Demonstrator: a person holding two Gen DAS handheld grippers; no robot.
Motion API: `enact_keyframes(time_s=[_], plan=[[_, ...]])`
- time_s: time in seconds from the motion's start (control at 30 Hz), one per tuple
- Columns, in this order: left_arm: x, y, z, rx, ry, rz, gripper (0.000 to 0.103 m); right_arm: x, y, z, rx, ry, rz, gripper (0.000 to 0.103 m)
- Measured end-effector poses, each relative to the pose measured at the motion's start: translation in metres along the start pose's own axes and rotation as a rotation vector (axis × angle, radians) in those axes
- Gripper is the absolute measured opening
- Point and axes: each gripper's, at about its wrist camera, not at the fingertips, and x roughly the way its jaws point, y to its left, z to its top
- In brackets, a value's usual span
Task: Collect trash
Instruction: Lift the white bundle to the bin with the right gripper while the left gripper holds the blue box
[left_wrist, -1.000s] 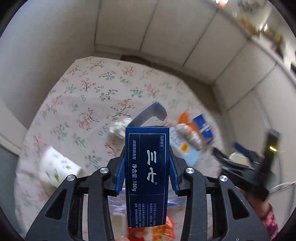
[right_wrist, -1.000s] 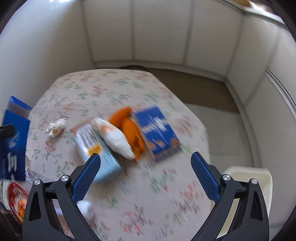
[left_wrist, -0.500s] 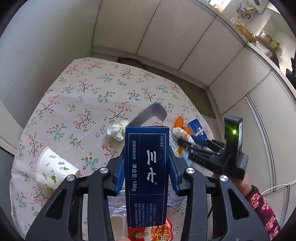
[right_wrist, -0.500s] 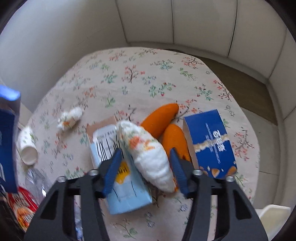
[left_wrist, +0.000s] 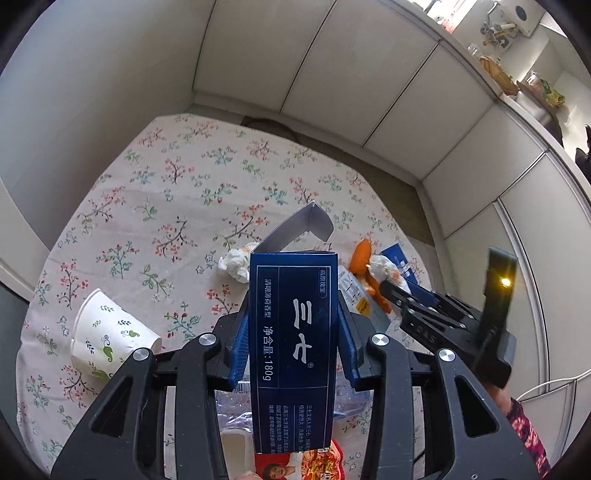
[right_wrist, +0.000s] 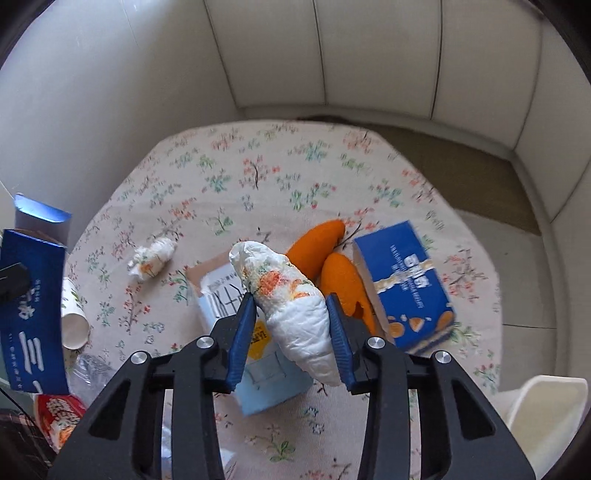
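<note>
1. In the left wrist view we see our left gripper (left_wrist: 293, 332) clamped on a dark blue toothpaste box (left_wrist: 293, 347), one blue pad on each long side. The box stands upright in the lower centre of the frame, with its top flap open.
2. In the right wrist view our right gripper (right_wrist: 291, 332) is clamped on a crumpled white tissue wad (right_wrist: 291, 302) printed with orange flowers. The wad runs from the pads up toward the centre of the frame.
3. The worktop (right_wrist: 258, 173) carries a floral cloth and fills the middle of both views.
4. Behind the held wad in the right wrist view lie a light blue carton (right_wrist: 258, 354), two orange peel pieces (right_wrist: 332, 266) and a blue snack box (right_wrist: 402, 284). The peels sit between the carton and the snack box.
5. A smaller tissue ball (right_wrist: 151, 256) lies left of centre, apart from that cluster.
6. A floral paper cup (left_wrist: 110, 338) lies on its side at the lower left of the left wrist view, beside the left gripper.
7. A red snack wrapper (right_wrist: 55, 417) and a crushed clear plastic bottle (right_wrist: 88, 373) sit at the lower left of the right wrist view.
8. A white bin (right_wrist: 546, 410) shows at the lower right of that view, off the worktop's edge.
</note>
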Motion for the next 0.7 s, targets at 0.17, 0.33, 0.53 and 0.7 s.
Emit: enact_keyframes(time_s=[0.17,0.33,0.53,0.7], plan=[[-0.012,-0.006,0.0,-0.002,-0.036,-0.012,0.038,-0.034,0.001,-0.001,0.024,-0.066,-0.049,0.039],[-0.018,-0.012,-0.002,0.0,-0.063,-0.019,0.038,-0.061,-0.005,-0.005,0.05,-0.121,-0.106,0.039],[-0.022,-0.028,-0.006,0.025,-0.082,-0.032,0.038,-0.097,-0.019,-0.016,0.07,-0.192,-0.206,0.039],[-0.022,-0.046,-0.011,0.058,-0.093,-0.047,0.038,-0.124,-0.039,-0.03,0.092,-0.228,-0.263,0.039]])
